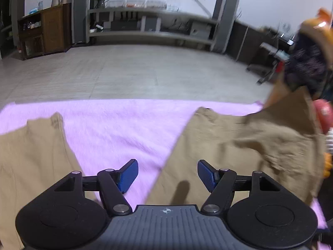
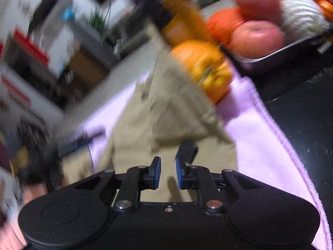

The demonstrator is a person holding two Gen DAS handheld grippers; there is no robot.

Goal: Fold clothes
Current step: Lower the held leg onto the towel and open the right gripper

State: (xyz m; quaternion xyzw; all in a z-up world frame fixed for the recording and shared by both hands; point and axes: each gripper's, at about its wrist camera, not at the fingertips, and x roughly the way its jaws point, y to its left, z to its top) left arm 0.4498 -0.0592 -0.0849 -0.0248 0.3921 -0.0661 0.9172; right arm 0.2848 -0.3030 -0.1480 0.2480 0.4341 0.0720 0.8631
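The tan trousers (image 1: 239, 145) are being left spread on the pink blanket (image 1: 116, 129), while the left gripper (image 1: 167, 174) is being held wide open and the right gripper (image 2: 168, 173) narrowly parted, nothing gripped.

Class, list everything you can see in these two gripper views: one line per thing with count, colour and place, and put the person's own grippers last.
Trousers: one, tan, spread on the blanket, legs apart.
Blanket: one, lilac, under the trousers.
Tray: one, metal, beyond the blanket's far right corner.
Fruit: several, red, orange and pale, piled in the tray.
Pumpkin: one, orange, at the blanket's edge.
Cabinet: one, brown, far left by the wall.
Left gripper: one, black with blue pads, open, nothing held.
Right gripper: one, black with blue pads, jaws narrowly apart, nothing between them.
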